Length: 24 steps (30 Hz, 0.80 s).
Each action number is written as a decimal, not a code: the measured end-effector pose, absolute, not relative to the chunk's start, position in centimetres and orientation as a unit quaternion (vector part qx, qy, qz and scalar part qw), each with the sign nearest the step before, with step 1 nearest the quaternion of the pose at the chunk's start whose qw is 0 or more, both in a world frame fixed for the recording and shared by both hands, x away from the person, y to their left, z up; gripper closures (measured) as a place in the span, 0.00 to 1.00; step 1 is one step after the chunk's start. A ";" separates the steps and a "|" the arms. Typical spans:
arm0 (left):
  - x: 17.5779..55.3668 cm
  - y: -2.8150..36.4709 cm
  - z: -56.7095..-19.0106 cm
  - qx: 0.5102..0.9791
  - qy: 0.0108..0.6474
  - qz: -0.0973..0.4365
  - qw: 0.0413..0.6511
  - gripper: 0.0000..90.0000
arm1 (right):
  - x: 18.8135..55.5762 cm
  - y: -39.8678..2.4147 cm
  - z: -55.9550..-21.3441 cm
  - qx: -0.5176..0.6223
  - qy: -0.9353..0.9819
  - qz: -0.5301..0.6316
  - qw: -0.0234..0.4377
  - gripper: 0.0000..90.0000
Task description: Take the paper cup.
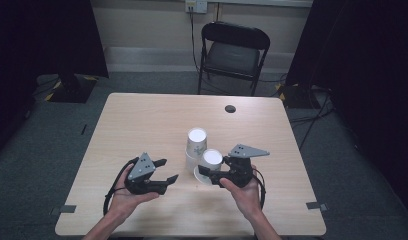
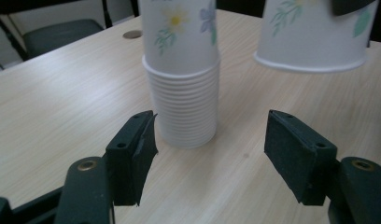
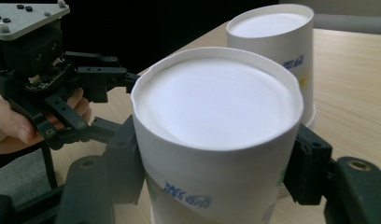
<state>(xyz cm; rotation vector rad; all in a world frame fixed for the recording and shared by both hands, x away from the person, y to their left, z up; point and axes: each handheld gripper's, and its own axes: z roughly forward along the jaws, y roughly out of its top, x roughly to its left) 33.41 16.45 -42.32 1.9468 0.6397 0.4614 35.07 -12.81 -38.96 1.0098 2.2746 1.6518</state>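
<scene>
Held cup (image 3: 216,140): upside down, bottom facing up, gripped between the two jaws of the right claw (image 1: 212,173). In the right gripper view the pads press on its two sides. In the left gripper view its rim hangs clear above the counter (image 1: 142,125).
Right claw: closed on the held cup, jaws partway apart to fit the cup's width; a hand (image 1: 244,192) holds it from below, at the near right part of the counter.
Stack (image 1: 196,145): paper cups nested upside down, standing upright on the counter just behind and left of the held cup. Flower print shows on the top cup in the left gripper view; many rims ring its lower part.
Cup to stack: side by side, close, the held cup a little nearer the person. Touching or not, I cannot tell.
Left claw (image 1: 166,171): jaws wide apart, nothing between the pads; pointed toward the stack, which stands just beyond the fingertips, apart from them.
Left hand (image 1: 123,197): cradles that claw at the near left.
Hole (image 1: 230,108): small dark round spot on the far part of the counter.
Chair (image 1: 233,50): black, folding, beyond the far edge.
</scene>
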 end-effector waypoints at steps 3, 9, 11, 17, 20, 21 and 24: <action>33.2 15.5 -42.5 0.807 0.251 0.186 0.501 0.40 | 35.0 -12.8 -38.9 0.338 0.756 0.555 0.074 0.38; 32.4 13.4 -43.1 0.814 0.246 0.166 0.499 0.38 | 34.6 -12.0 -38.7 0.331 0.753 0.567 0.041 0.38; 32.3 13.3 -43.1 0.813 0.245 0.167 0.502 0.35 | 34.5 -11.7 -38.8 0.328 0.752 0.571 0.025 0.38; 31.8 12.9 -43.4 0.801 0.238 0.182 0.518 0.26 | 34.5 -11.1 -38.9 0.329 0.746 0.579 -0.003 0.38; 31.6 12.9 -43.5 0.793 0.240 0.177 0.531 0.41 | 34.5 -11.0 -38.9 0.326 0.744 0.583 -0.010 0.38; 31.6 13.0 -43.4 0.787 0.244 0.180 0.538 0.51 | 34.4 -10.9 -38.8 0.326 0.746 0.581 -0.009 0.38; 31.6 13.2 -43.5 0.780 0.247 0.187 0.543 0.57 | 34.3 -10.9 -38.8 0.322 0.746 0.583 -0.016 0.38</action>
